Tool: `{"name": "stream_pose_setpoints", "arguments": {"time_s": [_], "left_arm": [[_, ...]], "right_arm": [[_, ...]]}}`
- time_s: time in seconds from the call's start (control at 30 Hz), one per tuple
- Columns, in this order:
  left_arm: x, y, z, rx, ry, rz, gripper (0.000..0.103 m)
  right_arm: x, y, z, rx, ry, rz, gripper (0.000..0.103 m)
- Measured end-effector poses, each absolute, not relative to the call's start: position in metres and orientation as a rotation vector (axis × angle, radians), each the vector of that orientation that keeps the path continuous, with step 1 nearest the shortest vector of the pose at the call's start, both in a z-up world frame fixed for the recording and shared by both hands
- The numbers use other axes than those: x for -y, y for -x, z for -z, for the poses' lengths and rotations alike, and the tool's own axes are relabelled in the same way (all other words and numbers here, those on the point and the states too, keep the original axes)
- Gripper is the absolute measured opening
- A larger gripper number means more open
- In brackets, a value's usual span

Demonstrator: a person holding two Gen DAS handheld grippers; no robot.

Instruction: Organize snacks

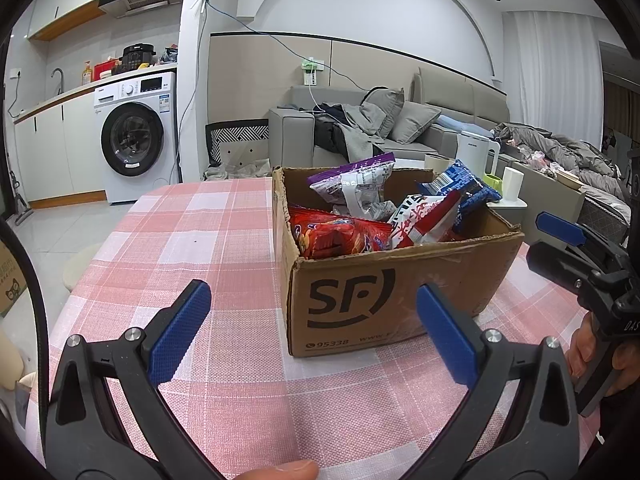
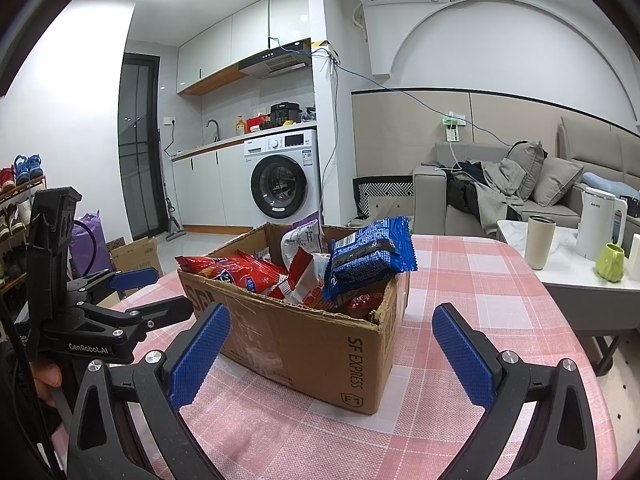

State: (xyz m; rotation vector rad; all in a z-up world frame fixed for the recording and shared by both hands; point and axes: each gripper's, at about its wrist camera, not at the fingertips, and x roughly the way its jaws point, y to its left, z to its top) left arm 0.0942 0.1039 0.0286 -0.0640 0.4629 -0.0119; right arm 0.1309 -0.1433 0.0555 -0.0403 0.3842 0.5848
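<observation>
A brown SF cardboard box [image 1: 452, 268] [image 2: 288, 340] stands on the pink plaid table [image 1: 180, 240]. Several snack bags stick out of it: a red bag [image 1: 336, 236] [image 2: 244, 272], a blue bag [image 1: 468, 188] [image 2: 368, 256], a purple-and-white bag [image 1: 356, 184] [image 2: 302, 240] and a red-and-white bag [image 1: 424, 220] [image 2: 308, 272]. My left gripper [image 1: 314, 334] is open, just short of the box's front face, holding nothing. My right gripper [image 2: 332, 354] is open too, facing the box's near corner. Each gripper appears in the other's view, the right gripper [image 1: 548, 246] and the left gripper [image 2: 160, 292], both beside the box.
A low side table [image 2: 568, 276] to the right carries a white kettle [image 2: 600, 220], a beige tumbler [image 2: 540, 240] and a green cup [image 2: 610, 262]. Behind are a grey sofa [image 1: 400, 140] and a washing machine [image 1: 136, 136]. A cardboard box [image 2: 136, 256] sits on the floor.
</observation>
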Motion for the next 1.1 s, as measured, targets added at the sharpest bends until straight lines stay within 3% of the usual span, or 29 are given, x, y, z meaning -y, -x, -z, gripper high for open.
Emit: {"name": "stream_pose_setpoints", "arguments": {"time_s": [1.1], "left_arm": [[-0.1043, -0.0927, -0.029, -0.457, 0.067, 0.006, 0.102]], "right_arm": [[0.1433, -0.1312, -0.0562, -0.384, 0.04, -0.585, 0.103]]}}
